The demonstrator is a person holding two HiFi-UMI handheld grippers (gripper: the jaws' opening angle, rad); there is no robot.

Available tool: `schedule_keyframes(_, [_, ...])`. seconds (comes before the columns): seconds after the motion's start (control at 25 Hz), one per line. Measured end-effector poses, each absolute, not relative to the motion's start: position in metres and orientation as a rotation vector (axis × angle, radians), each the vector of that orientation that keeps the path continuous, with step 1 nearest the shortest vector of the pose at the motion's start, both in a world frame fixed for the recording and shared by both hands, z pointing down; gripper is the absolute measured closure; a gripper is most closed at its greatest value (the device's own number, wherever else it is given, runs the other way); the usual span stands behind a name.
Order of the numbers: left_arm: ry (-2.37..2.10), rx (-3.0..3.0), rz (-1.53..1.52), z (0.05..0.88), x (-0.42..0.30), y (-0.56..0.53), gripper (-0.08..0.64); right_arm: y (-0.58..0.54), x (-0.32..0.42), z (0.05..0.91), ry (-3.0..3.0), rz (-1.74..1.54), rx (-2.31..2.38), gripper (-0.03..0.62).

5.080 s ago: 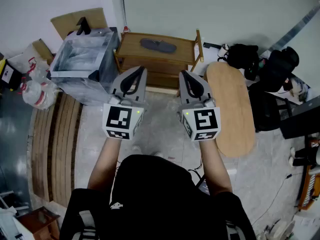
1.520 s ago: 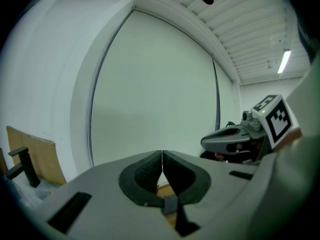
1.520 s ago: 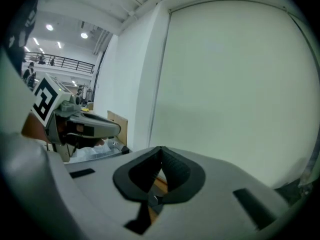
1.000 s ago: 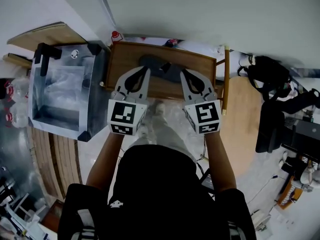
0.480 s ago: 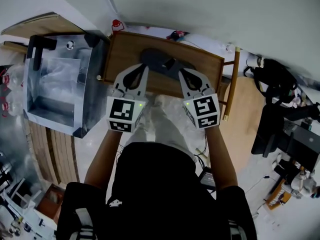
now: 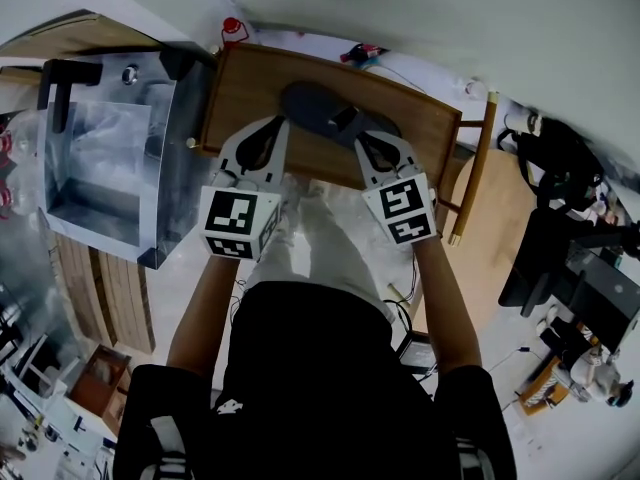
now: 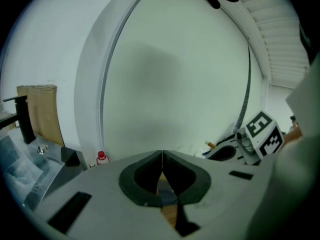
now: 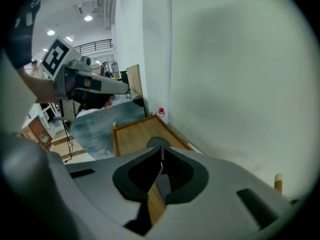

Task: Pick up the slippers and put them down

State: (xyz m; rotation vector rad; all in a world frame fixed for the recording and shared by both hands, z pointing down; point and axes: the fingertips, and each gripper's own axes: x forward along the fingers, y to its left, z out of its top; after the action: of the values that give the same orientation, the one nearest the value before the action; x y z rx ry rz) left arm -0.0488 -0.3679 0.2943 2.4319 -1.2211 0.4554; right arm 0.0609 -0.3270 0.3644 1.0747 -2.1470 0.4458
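Observation:
A pair of dark grey slippers point(image 6: 335, 116) lies side by side on the wooden rack top point(image 6: 250, 98), against the wall. My left gripper point(image 6: 279, 122) is shut and empty, its tips just left of the slippers' near edge. Shut and empty too, my right gripper point(image 6: 362, 139) has its tips at the slippers' right end. In the right gripper view the shut jaws point(image 8: 161, 153) point down at the wooden top point(image 8: 132, 136), with a rounded slipper end point(image 8: 158, 142) just past them. The left gripper view shows its jaws point(image 7: 162, 155) closed tip to tip, with wood below.
A clear plastic box point(image 6: 105, 158) with black corners stands just left of the rack. A red-capped bottle point(image 6: 233, 28) sits at the rack's back left corner. Black bags point(image 6: 555, 158) lie to the right, wooden planks point(image 6: 95, 288) on the floor at left. The wall rises right behind the rack.
Both grippers have come down and forward toward the rack top, and their tips now sit at the slippers. Both stay shut.

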Motion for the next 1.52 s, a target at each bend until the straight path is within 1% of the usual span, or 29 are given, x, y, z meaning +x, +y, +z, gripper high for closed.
schedule_keyframes(0.12, [-1.227,2.41,0.453,0.304,-0.048,-0.369,0.554,-0.328,0.06,0.383,-2.135,0.469,1.021,0.594])
schedule_keyframes(0.2, [-1.226,2.397,0.468,0.313,-0.048,-0.368,0.554,-0.327,0.059,0.396,-2.121,0.479,0.983,0.543])
schedule_keyframes(0.32, [-1.227,2.381,0.5,0.327,-0.048,-0.366,0.554,-0.328,0.06,0.414,-2.091,0.465,0.931,0.522])
schedule_keyframes(0.44, [-1.221,2.366,0.525,0.34,-0.046,-0.363,0.554,-0.332,0.065,0.432,-2.056,0.448,0.89,0.482])
schedule_keyframes(0.64, [-1.205,2.335,0.545,0.358,-0.044,-0.357,0.554,-0.338,0.063,0.458,-2.039,0.46,0.832,0.408])
schedule_keyframes(0.72, [-1.211,2.333,0.559,0.365,-0.046,-0.356,0.554,-0.343,0.058,0.466,-2.035,0.451,0.806,0.364])
schedule_keyframes(0.84, [-1.225,2.332,0.569,0.373,-0.049,-0.356,0.554,-0.35,0.046,0.477,-2.038,0.426,0.756,0.321])
schedule_keyframes(1.0, [-1.232,2.319,0.583,0.381,-0.053,-0.355,0.554,-0.357,0.032,0.494,-2.028,0.398,0.702,0.307])
schedule_keyframes(1.24, [-1.247,2.314,0.629,0.39,-0.063,-0.352,0.554,-0.363,0.02,0.516,-1.997,0.401,0.678,0.307])
schedule_keyframes(1.32, [-1.245,2.323,0.629,0.39,-0.064,-0.352,0.554,-0.365,0.019,0.522,-1.981,0.383,0.68,0.35])
schedule_keyframes(1.52, [-1.251,2.327,0.658,0.393,-0.069,-0.351,0.554,-0.367,0.019,0.531,-1.955,0.338,0.684,0.403])
